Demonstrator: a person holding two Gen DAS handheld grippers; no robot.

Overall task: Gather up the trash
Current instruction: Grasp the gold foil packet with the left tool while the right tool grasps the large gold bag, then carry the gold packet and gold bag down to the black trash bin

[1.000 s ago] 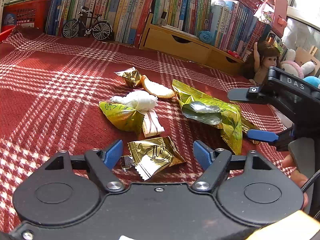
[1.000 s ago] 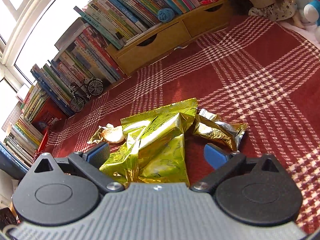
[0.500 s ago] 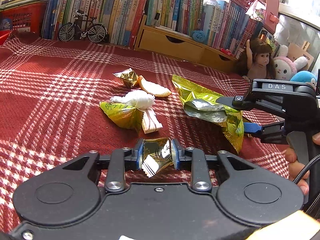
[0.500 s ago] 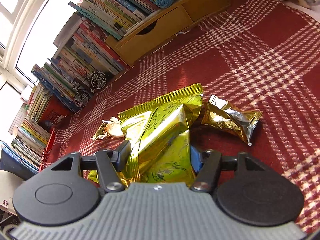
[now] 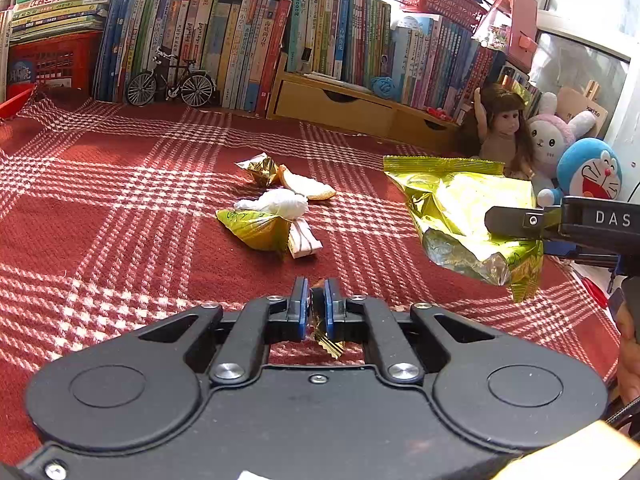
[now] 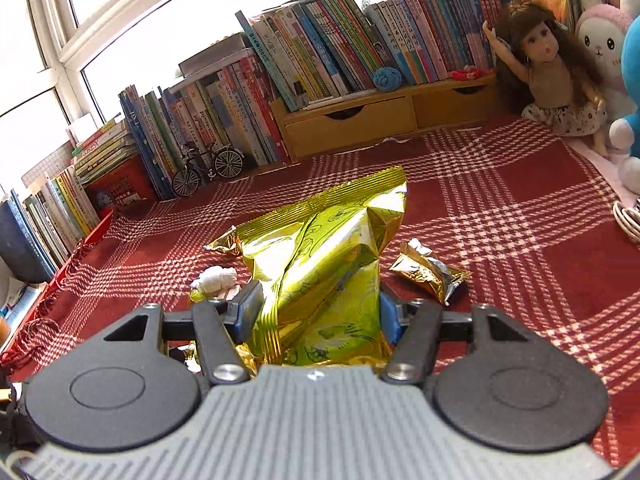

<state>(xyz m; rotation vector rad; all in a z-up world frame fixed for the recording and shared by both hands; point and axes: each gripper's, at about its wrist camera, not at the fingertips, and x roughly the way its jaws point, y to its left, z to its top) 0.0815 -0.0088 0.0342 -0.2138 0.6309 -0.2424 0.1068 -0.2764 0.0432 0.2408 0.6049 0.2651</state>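
Note:
My left gripper (image 5: 316, 306) is shut on a small gold candy wrapper (image 5: 326, 340), which hangs below the blue pads. My right gripper (image 6: 320, 310) is shut on a large yellow-green snack bag (image 6: 324, 268), lifted off the red plaid cloth; the same snack bag (image 5: 468, 212) and right gripper (image 5: 516, 236) show at the right of the left wrist view. On the cloth lie a green wrapper (image 5: 256, 228), a white tissue wad (image 5: 280, 202), a striped wrapper (image 5: 304, 240), an orange peel (image 5: 308, 186), a gold wrapper (image 5: 258, 168) and a gold-silver wrapper (image 6: 430, 276).
Rows of books (image 5: 248, 48), a toy bicycle (image 5: 170, 84) and a wooden drawer shelf (image 5: 340, 104) line the back. A doll (image 5: 504, 128) and plush toys (image 5: 560, 148) stand at the right. A red basket (image 6: 80, 248) sits at the cloth's left edge.
Both grippers closed from open, the left on the small gold wrapper and the right on the snack bag, and both have lifted their catch off the cloth.

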